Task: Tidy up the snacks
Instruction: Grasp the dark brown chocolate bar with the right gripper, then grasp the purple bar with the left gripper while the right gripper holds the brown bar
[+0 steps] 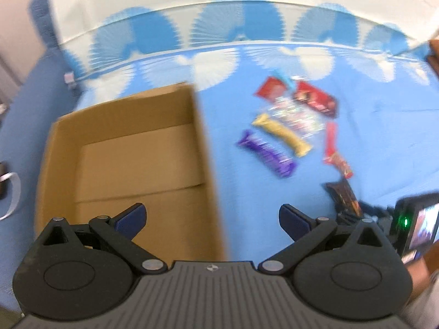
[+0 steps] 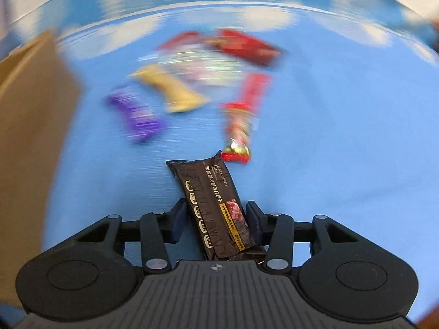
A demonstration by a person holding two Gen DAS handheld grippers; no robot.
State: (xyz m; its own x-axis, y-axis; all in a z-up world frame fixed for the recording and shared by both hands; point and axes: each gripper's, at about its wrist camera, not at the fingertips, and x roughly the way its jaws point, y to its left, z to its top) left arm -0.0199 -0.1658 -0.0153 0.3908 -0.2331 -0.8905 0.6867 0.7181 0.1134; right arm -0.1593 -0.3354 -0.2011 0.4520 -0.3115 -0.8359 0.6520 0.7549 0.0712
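Note:
My right gripper (image 2: 216, 208) is shut on a black snack packet (image 2: 208, 181), its pads pressing the packet's two long edges. The left wrist view shows that black packet (image 1: 344, 194) at the lower right. My left gripper (image 1: 212, 211) stands open with nothing between its fingers, over the right wall of an empty cardboard box (image 1: 129, 115). On the blue cloth beyond lie a purple bar (image 1: 267, 153), a yellow bar (image 1: 282, 134), a slim red stick (image 1: 330, 139), a red-gold wrapper (image 1: 341, 164), a clear candy bag (image 1: 293, 115) and two red packs (image 1: 315, 98).
The cardboard box (image 2: 30, 104) fills the left edge of the right wrist view. The blue cloth (image 1: 384, 137) has a white fan pattern along its far side. The right gripper's camera body (image 1: 417, 227) sits close at the lower right of the left wrist view.

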